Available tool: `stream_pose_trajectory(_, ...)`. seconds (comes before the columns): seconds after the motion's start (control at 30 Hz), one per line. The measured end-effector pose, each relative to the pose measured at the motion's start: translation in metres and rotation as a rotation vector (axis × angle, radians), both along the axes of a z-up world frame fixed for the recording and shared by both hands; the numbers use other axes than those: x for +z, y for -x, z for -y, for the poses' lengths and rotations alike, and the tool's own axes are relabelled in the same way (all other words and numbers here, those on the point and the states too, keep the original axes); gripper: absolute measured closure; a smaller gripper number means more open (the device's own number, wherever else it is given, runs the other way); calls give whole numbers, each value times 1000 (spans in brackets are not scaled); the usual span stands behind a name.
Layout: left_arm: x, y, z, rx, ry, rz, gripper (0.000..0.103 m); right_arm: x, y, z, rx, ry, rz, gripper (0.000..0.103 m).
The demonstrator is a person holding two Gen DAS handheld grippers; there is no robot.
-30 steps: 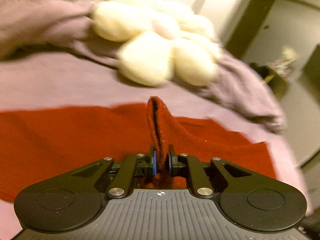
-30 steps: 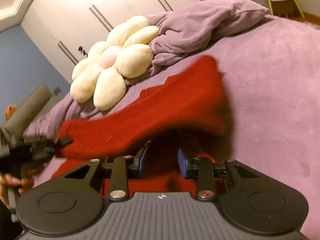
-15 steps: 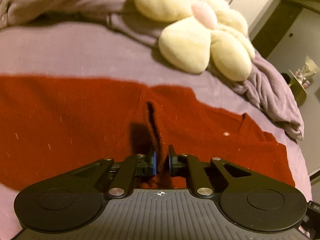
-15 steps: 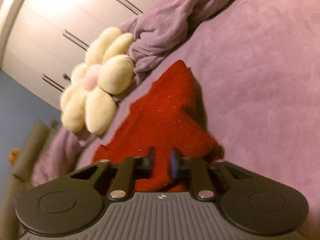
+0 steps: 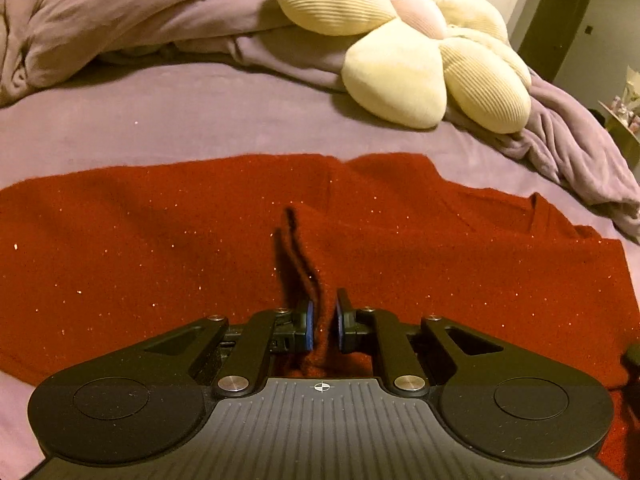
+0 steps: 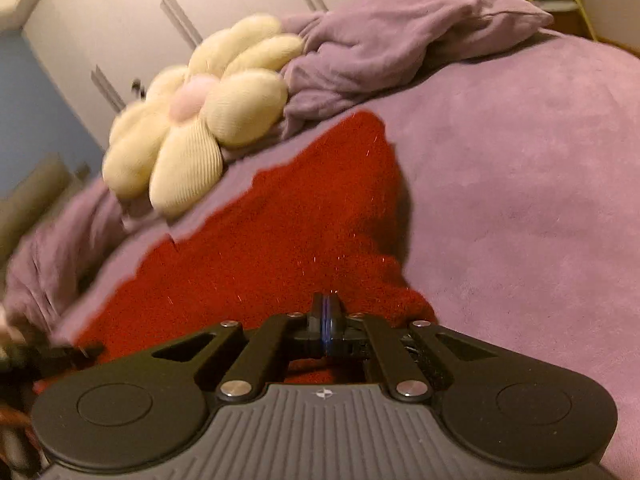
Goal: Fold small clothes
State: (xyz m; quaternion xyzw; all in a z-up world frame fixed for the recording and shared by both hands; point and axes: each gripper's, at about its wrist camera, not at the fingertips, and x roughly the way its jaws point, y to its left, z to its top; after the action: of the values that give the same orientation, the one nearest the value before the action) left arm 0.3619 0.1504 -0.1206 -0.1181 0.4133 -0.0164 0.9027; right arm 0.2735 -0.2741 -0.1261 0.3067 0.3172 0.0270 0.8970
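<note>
A red knit garment lies spread across the purple bed; it also shows in the right wrist view. My left gripper is shut on a raised pinch of the garment's near edge, with a fold standing up between the blue pads. My right gripper has its pads pressed fully together at the garment's near right edge. Whether any cloth sits between them is hidden. The left gripper's tip shows at the left edge of the right wrist view.
A cream flower-shaped cushion and a bunched purple blanket lie at the far side of the bed. The cushion and blanket also show in the right wrist view. White wardrobe doors stand behind. A purple bed cover stretches to the right.
The lifted red garment has come down and now lies flat on the bed. My right gripper has gone from open to fully shut. My left gripper has kept its pinch.
</note>
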Motion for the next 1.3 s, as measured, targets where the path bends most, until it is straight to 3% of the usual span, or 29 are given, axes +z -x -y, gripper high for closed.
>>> stream_pose_trajectory(0.1,5,-3,-1,9,25,11,90,-4,2,16,-68,-90,18,99)
stream_pose_trajectory(0.17,9,-2,2,1,20,23,90,-6,-1,21,-90,-90,1,103)
stream_pose_trajectory(0.23,10,-2,6,-5,19,30,90,0,1,20,-110,32,20,103)
stream_pose_trajectory(0.3,7,-1,9,-6,5,29,90,8,7,22,-205,200,41,103)
stream_pose_trajectory(0.33,3,-2,10,-8,-4,19,90,8,8,29,-243,235,19,103)
stream_pose_trajectory(0.4,-2,-2,10,-9,-5,13,90,9,9,43,-202,136,-13,103)
stream_pose_trajectory(0.5,-2,-1,6,4,24,15,90,17,16,34,12,-13,3,90)
stream_pose_trajectory(0.57,2,-1,5,12,30,23,90,17,22,23,85,-88,-2,56)
stream_pose_trajectory(0.6,4,0,5,14,33,27,90,14,23,19,96,-120,-12,54)
stream_pose_trajectory(0.67,13,0,3,13,39,39,90,2,22,14,112,-209,-56,54)
stream_pose_trajectory(0.73,24,1,2,13,48,56,90,-8,17,11,74,-226,-91,54)
stream_pose_trajectory(0.9,52,2,-7,28,142,102,90,-13,6,16,-24,-311,-47,55)
stream_pose_trajectory(1.0,60,3,-9,26,147,120,91,-15,10,25,-129,-369,12,77)
stream_pose_trajectory(1.03,61,3,-7,23,136,120,91,-16,9,24,-156,-362,18,90)
stream_pose_trajectory(1.07,59,3,-6,18,130,117,90,-16,10,26,-176,-331,21,93)
stream_pose_trajectory(1.13,53,3,-1,-9,130,105,90,-7,16,26,-189,-211,63,94)
stream_pose_trajectory(1.2,43,1,6,-34,96,89,90,5,21,21,-190,12,92,94)
stream_pose_trajectory(1.27,26,-3,16,-50,18,55,90,1,12,15,-159,92,60,94)
stream_pose_trajectory(1.3,17,-4,20,-59,-16,25,90,-4,4,11,-121,147,-3,94)
